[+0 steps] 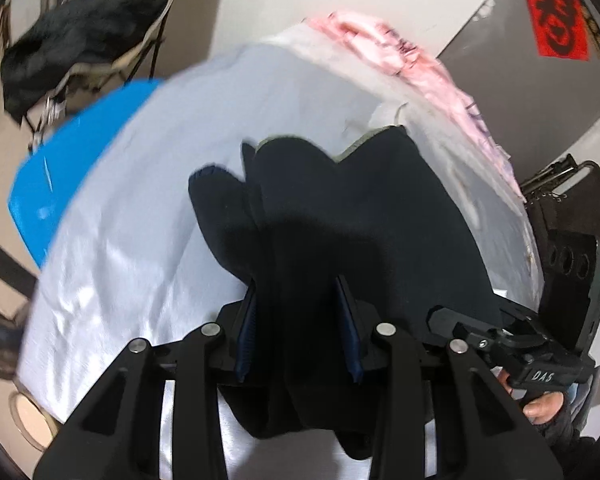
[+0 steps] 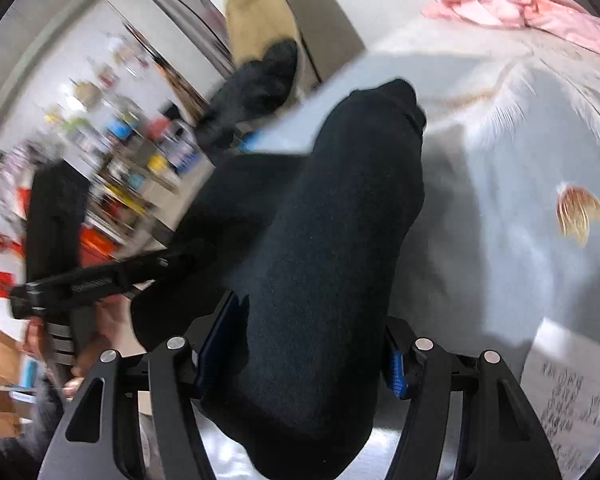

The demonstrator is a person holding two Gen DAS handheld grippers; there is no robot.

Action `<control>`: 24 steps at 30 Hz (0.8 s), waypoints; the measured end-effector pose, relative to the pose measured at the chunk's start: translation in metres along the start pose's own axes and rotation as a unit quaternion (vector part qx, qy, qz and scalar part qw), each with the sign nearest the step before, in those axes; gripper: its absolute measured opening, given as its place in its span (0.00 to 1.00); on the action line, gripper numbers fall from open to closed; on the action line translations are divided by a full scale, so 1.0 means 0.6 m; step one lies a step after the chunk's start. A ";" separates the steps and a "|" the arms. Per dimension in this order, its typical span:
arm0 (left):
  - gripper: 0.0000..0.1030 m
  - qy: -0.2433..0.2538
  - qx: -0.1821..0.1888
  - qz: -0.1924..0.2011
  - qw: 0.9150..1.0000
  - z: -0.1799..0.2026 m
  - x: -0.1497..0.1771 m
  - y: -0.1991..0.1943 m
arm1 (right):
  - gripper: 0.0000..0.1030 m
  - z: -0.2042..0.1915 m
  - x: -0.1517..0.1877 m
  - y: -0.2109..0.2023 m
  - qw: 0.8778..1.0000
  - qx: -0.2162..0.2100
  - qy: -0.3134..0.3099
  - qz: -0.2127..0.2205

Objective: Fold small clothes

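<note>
A dark navy garment (image 1: pixel 340 208) hangs bunched above the table with its pale grey-white cover (image 1: pixel 148 200). My left gripper (image 1: pixel 298 308) is shut on a thick fold of it, the cloth filling the gap between the blue pads (image 1: pixel 246 328). In the left wrist view my right gripper (image 1: pixel 500 332) grips the same garment at the lower right, with a hand below it. In the right wrist view the dark garment (image 2: pixel 332 240) runs up between the fingers of my right gripper (image 2: pixel 312 332), which is shut on it. My left gripper (image 2: pixel 92 280) shows blurred at the left.
A pink garment (image 1: pixel 400 56) lies crumpled at the table's far edge; it shows as the pink garment (image 2: pixel 532 4) at top right. A blue object (image 1: pixel 60 168) sits beside the table. A folding chair with black clothing (image 1: pixel 84 40) stands beyond. Cluttered shelves (image 2: pixel 120 148) fill the left.
</note>
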State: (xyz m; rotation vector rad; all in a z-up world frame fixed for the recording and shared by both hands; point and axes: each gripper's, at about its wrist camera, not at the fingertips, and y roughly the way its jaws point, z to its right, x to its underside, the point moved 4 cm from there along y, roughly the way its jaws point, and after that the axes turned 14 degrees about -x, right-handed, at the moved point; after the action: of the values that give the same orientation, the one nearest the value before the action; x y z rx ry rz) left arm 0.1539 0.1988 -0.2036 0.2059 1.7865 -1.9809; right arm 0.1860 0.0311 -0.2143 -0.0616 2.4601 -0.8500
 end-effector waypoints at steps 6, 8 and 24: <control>0.52 -0.036 -0.013 0.018 0.999 -0.022 0.014 -0.014 | 0.65 -0.017 0.000 -0.033 0.999 0.046 -0.010 0.019; 0.55 -0.036 -0.045 0.039 0.998 -0.028 0.017 -0.041 | 0.65 -0.041 0.000 -0.061 0.994 0.087 -0.045 0.046; 0.77 0.033 -0.184 0.076 0.979 0.033 0.073 -0.082 | 0.75 -0.071 0.036 -0.082 0.982 0.166 -0.067 0.066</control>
State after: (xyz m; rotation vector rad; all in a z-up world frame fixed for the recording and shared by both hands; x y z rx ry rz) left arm 0.0979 0.1716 -0.1744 0.2794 2.0745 -1.5217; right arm 0.1400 0.0109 -0.1674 0.1577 2.1413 -1.1452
